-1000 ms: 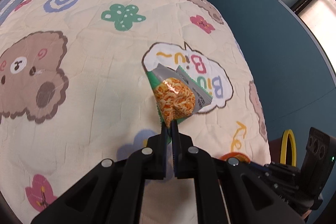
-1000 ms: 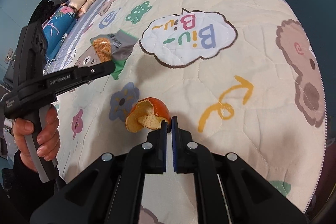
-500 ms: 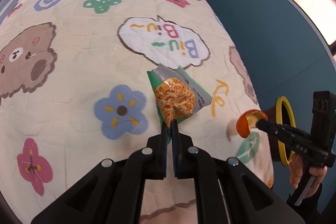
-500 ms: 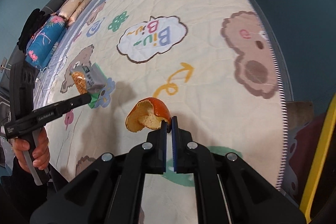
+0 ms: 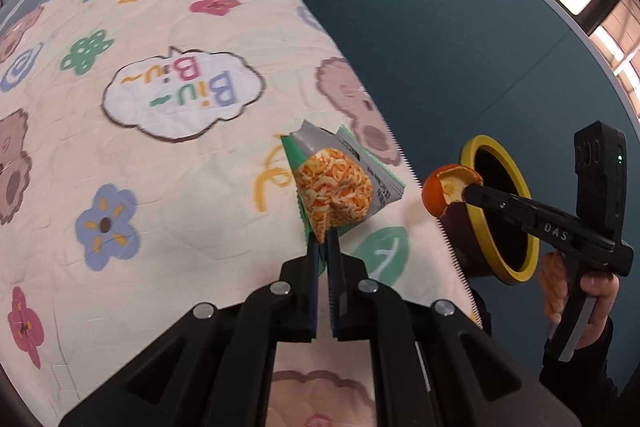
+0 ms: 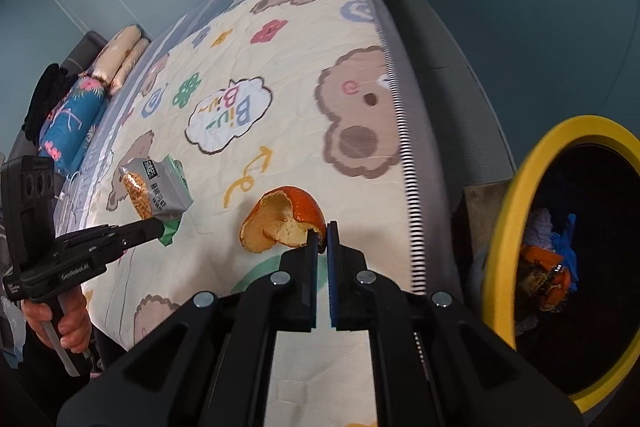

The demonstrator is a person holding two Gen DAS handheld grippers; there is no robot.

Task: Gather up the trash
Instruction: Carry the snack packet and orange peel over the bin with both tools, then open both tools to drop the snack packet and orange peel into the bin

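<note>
Peel [image 6: 282, 223] is clamped in R gripper [image 6: 322, 241], snack bag [image 5: 336, 187] in L gripper [image 5: 323, 251]; neither is binned yet; bin [image 6: 520, 211] w/ trash is close.

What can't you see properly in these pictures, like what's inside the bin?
- Trash bin contents: in the right wrist view only orange and blue scraps show; the rest is too dark. In the left wrist view the inside is plain black.
- Bin's right side: cut off by the right wrist picture's edge.
- Snack packet print: too small to read in either view.
- Orange peel pinched edge: hidden between the right gripper fingers.
</note>
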